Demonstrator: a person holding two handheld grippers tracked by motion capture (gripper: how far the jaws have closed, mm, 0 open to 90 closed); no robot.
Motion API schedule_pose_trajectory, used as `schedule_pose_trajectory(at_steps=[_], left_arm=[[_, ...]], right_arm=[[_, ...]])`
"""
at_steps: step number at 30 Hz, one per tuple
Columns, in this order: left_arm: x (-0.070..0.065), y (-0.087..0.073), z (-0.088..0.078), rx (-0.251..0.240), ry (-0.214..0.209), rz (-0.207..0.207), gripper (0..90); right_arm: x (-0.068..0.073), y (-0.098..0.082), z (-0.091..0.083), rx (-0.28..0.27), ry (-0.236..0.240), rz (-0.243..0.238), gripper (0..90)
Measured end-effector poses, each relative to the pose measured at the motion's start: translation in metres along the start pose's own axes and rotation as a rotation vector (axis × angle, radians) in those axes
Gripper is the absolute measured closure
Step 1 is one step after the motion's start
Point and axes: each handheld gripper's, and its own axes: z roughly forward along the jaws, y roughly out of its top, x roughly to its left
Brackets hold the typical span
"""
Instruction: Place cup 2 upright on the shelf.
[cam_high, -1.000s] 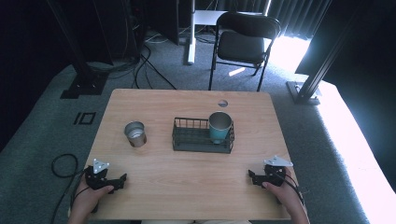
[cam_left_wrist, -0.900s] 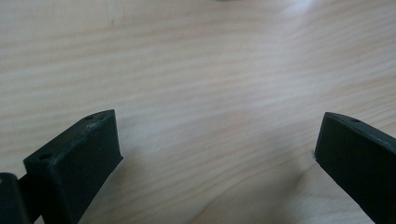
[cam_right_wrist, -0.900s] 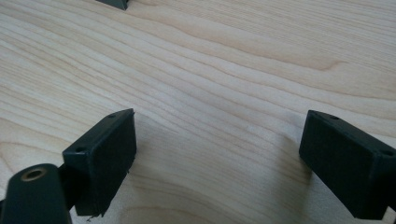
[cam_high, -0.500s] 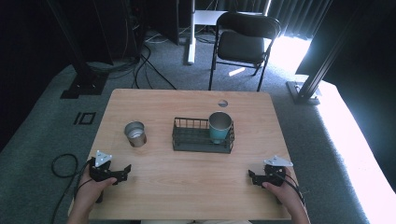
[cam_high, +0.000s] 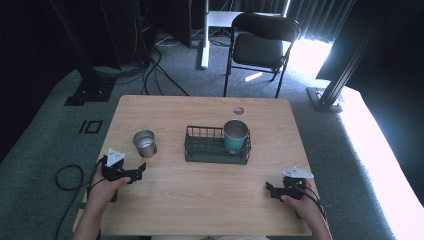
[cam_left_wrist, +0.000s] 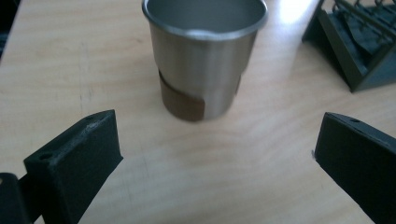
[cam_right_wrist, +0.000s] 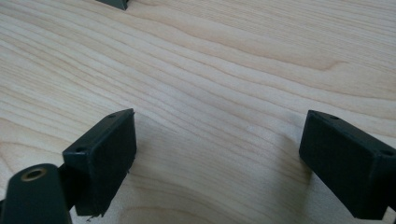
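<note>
The left tool (cam_left_wrist: 215, 154) is gaping wide, facing a smooth, round steel cup (cam_left_wrist: 204, 56) standing on the pale, grained wooden desk (cam_left_wrist: 60, 60). The right tool (cam_right_wrist: 219, 158) is hovering wide over bare wood.

I am looking for words, numbers and signs, and I am not finding any that I can read. The steel cup (cam_left_wrist: 204, 56) sitting just ahead of my left gripper (cam_left_wrist: 212, 154) is showing a brown patch low on its side, but the patch is carrying no letters. The wooden table (cam_right_wrist: 233, 70) under my right gripper (cam_right_wrist: 219, 154) is showing only wood grain.
</note>
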Motion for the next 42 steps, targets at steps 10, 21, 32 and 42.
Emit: schedule_pose_trajectory(at_steps=[10,21,32,42], left_arm=[[0.0,0.015,0.016,-0.045,0.001,0.019,0.9],[0.006,0.027,0.035,-0.049,0.037,0.009,5.5],[0.005,0.037,0.051,-0.047,0.036,0.023,4.9],[0.004,0.044,0.066,-0.052,0.039,0.023,5.0]], right_arm=[[0.0,0.0,0.0,0.0,0.001,0.002,10.6],[0.0,0.0,0.0,0.0,0.001,0.002,10.6],[0.0,0.0,0.0,0.0,0.001,0.002,10.6],[0.0,0.0,0.0,-0.001,0.002,0.002,10.6]])
